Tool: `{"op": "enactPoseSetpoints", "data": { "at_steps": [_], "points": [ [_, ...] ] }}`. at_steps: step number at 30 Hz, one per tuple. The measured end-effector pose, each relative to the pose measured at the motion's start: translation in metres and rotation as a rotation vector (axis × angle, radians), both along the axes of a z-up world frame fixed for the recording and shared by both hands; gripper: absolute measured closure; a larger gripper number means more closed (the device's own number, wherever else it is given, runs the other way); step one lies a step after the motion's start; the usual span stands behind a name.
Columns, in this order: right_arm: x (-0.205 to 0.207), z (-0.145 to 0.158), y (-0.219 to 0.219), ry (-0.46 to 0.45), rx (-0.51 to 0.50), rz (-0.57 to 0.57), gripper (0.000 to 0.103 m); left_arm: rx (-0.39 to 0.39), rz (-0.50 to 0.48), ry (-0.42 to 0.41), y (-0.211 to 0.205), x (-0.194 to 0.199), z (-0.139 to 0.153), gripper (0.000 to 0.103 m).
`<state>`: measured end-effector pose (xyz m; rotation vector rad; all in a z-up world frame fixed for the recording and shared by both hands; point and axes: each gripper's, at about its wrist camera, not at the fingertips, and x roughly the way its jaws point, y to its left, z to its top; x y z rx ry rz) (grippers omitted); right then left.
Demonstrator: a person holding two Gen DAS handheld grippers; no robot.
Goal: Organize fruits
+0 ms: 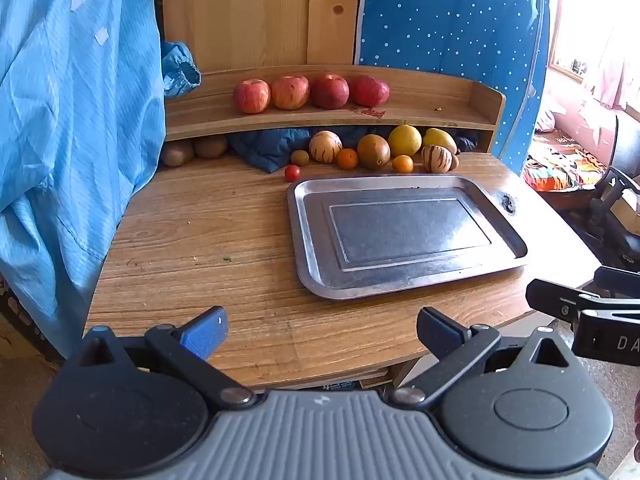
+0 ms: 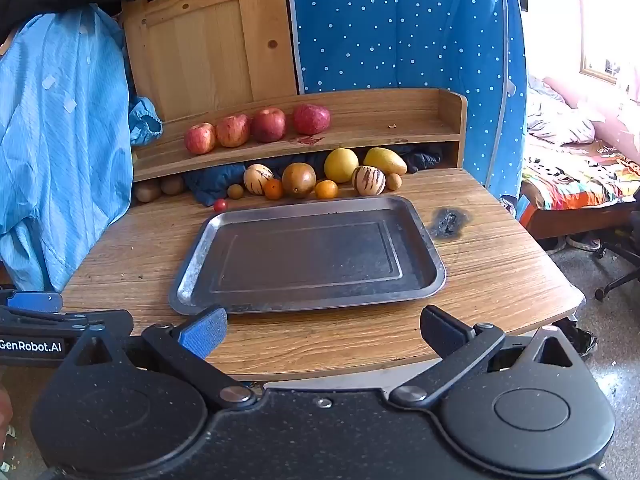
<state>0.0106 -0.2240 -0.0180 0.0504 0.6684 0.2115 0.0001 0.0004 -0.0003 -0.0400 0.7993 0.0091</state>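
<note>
We hold both grippers at the near edge of the wooden table (image 2: 500,280), at 6 o'clock from the metal tray (image 2: 192,280). Our left gripper (image 1: 322,334) has its blue-padded fingers spread wide with nothing between them; our right gripper (image 2: 324,334) is likewise spread and grasping nothing. In the left wrist view the right gripper's body shows at 3 o'clock.

The tray lies flat on the table with nothing in it. The fruits sit beyond its far rim, at 12 o'clock: four red apples (image 2: 256,130) in a row on the raised shelf (image 2: 400,124), and a loose cluster on the table under that shelf. There we see two striped pale fruits (image 2: 368,180), a brown round fruit (image 2: 299,180), a yellow round fruit (image 2: 341,165), a yellow oblong fruit (image 2: 386,161), two small oranges (image 2: 326,189) and a small red tomato (image 2: 220,205) just beside the tray's far left corner. Two brown kiwis (image 2: 148,191) rest further toward 10 o'clock, beside a dark blue cloth (image 2: 212,184). A light blue garment (image 2: 60,140) hangs at 9 o'clock, and a burnt mark (image 2: 448,222) scars the table at the tray's 2 o'clock
</note>
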Motion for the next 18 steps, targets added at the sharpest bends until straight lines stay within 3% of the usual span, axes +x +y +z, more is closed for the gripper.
{"op": "enactPoseSetpoints", "data": {
  "at_steps": [18],
  "points": [
    [0.0043, -0.002, 0.0009, 0.014, 0.003, 0.006, 0.001, 0.003, 0.005, 0.005, -0.0008, 0.001, -0.0063, 0.001]
  ]
}}
